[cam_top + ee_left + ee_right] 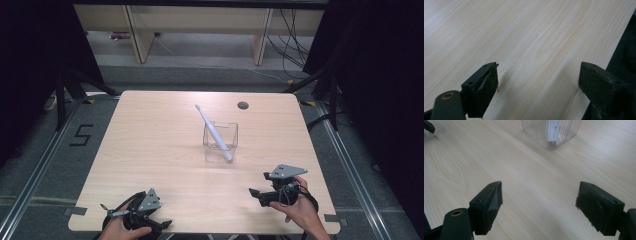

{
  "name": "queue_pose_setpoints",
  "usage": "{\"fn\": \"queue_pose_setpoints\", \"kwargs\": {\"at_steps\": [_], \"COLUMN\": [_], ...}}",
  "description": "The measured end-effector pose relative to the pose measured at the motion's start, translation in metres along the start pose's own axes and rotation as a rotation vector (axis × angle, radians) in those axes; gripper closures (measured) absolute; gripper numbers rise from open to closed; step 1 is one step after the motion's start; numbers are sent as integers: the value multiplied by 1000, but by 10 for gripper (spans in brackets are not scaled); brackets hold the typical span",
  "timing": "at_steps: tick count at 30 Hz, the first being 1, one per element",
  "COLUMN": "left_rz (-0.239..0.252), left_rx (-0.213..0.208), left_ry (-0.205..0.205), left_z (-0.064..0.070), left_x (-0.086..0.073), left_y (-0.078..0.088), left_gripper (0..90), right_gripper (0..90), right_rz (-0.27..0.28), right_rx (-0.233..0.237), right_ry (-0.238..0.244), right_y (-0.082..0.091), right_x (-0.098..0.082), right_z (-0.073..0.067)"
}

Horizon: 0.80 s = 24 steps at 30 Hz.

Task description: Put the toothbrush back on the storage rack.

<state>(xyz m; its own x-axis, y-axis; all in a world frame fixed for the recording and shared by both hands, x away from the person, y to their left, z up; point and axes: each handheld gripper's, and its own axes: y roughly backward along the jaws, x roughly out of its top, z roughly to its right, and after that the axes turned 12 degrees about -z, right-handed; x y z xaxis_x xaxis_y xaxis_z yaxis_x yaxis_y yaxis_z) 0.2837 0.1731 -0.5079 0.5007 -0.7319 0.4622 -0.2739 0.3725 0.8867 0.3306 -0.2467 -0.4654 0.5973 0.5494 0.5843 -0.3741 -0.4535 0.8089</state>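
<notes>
Clear square container (220, 141): stands upright at mid-table, well apart from both grippers. White toothbrush (214, 133): leans inside it, head tilted up and away to the left above the rim. Right gripper (261, 190): held low over the near right of the wooden table (150, 150), jaws spread wide, empty, pointing toward the container, whose ribbed wall (551, 132) lies ahead. Left gripper (161, 222): at the near left edge, jaws wide apart, empty, over bare wood.

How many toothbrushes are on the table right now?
1. The white toothbrush stands tilted in the clear square cup at the table's middle, head leaning toward the far left. None seems hidden.
</notes>
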Motion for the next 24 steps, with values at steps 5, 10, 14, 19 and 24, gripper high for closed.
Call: {"fn": "queue_pose_setpoints", "kwargs": {"at_steps": [5,10,14,19,24], "left_rz": [-1,-3,-4,-4,2], "left_rx": [0,6,6,7,9], "left_ry": [-2,-17,-18,-17,-13], "left_z": [0,-1,-1,-1,-1], "left_x": [0,0,0,0,0], "left_y": [0,1,1,1,1], "left_gripper": [155,155,155,155,155], "right_gripper": [209,208,207,207,206], "right_rz": [-4,-12,-21,-30,-39], "right_rx": [-16,-19,-12,-17,-22], "right_ry": [-3,9,-9,-28,-30], "right_y": [2,3,4,5,7], "right_x": [-6,-11,-17,-24,-31], "right_z": [0,1,1,-1,0]}}
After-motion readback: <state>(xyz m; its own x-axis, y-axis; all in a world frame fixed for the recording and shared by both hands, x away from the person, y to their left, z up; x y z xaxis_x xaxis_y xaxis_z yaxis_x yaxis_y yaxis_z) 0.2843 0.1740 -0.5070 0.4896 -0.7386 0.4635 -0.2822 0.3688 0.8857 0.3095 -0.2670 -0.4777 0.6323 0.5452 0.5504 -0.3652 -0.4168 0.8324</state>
